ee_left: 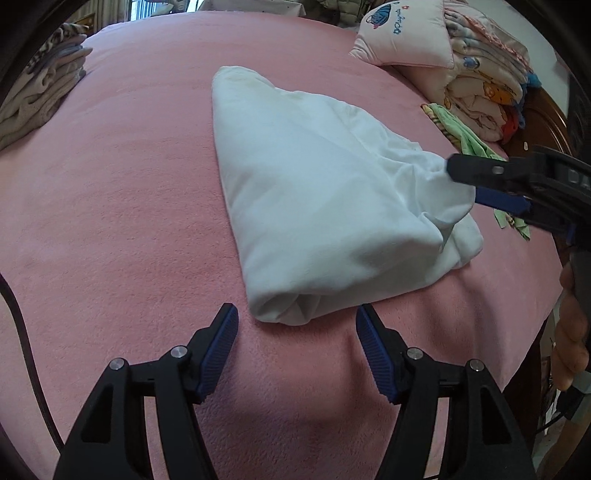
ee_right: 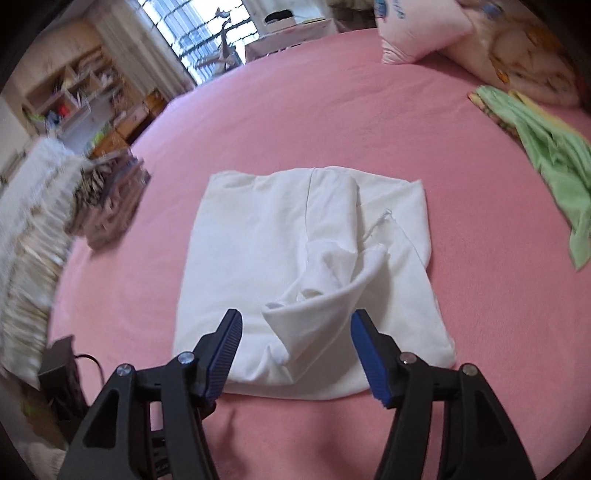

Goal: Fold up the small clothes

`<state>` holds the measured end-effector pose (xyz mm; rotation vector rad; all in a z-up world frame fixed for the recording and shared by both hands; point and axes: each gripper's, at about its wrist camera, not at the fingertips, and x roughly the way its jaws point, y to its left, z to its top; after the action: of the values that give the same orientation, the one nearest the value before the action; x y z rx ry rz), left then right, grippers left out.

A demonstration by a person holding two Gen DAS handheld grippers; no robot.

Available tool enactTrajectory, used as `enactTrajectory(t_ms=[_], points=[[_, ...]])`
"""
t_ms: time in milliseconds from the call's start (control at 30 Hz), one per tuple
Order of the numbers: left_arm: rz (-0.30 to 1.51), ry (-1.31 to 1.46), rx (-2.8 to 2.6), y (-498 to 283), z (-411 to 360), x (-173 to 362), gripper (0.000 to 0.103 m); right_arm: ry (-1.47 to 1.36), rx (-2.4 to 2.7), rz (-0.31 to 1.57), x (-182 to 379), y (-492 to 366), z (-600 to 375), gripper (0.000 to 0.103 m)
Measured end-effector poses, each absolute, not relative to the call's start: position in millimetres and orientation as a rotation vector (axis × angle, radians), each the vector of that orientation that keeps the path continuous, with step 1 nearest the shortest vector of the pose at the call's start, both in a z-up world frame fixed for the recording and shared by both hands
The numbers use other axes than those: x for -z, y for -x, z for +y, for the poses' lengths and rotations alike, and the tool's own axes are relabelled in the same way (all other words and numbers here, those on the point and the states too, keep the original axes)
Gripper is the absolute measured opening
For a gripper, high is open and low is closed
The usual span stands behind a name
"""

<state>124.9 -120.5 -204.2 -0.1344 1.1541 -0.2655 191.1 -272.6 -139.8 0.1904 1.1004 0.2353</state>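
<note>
On the pink bed (ee_left: 129,206), near its middle, lies a white garment (ee_left: 314,206), partly folded into a thick bundle with a rolled edge at the end nearest the left gripper (ee_left: 295,350). That gripper hovers low over the blanket just short of the rolled edge, its jaws spread wide with bare pink blanket between the blue pads (ee_left: 218,354); it holds nothing.

Seen from the left wrist camera, the right gripper (ee_left: 476,184) reaches in from the right side, with one black finger above and one blue-padded finger below a loose corner of the white garment. From that angle the cloth looks bunched toward the fingertips. The right wrist camera shows its jaws spread apart, with a raised fold of the garment (ee_right: 310,314) standing up between the pads (ee_right: 369,365), which do not press against it. A person's hand (ee_left: 570,328) holds the right gripper's handle at the far right edge.

Beside the garment on the right lies a crumpled green cloth (ee_right: 554,162), apart from it. Beyond that, at the bed's far right corner, sits a pink pillow (ee_left: 402,40) next to a stack of printed quilts (ee_left: 484,85). A pile of folded grey and striped clothes (ee_left: 40,92) rests at the bed's far left edge, well apart from the garment. Behind the bed, a bright window (ee_right: 199,33) and blurred shelves (ee_right: 74,96) show in the right wrist view.
</note>
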Motion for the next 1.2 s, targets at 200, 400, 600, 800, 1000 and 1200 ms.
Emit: enactTrajectory(t_ms=[200, 400, 600, 800, 1000, 1200], points=[[1.146, 0.146, 0.26, -131, -123, 206, 0.065, -0.008, -0.162, 1.187, 157, -211, -248, 0.062], [1.145, 0.169, 0.248, -137, -121, 209, 0.065, -0.248, -0.175, 1.272, 179, -232, -278, 0.061], [1.168, 0.182, 0.251, -141, -118, 217, 0.062, -0.522, -0.26, 1.271, 200, -232, -321, 0.032], [1.173, 0.176, 0.277, -142, -120, 219, 0.052, -0.716, -0.327, 1.22, 211, -222, -353, 0.025], [1.176, 0.183, 0.273, -141, -119, 220, 0.052, -0.808, -0.351, 1.249, 222, -235, -356, 0.034], [1.178, 0.179, 0.273, -141, -120, 220, 0.051, -0.835, -0.336, 1.254, 226, -252, -354, 0.033]])
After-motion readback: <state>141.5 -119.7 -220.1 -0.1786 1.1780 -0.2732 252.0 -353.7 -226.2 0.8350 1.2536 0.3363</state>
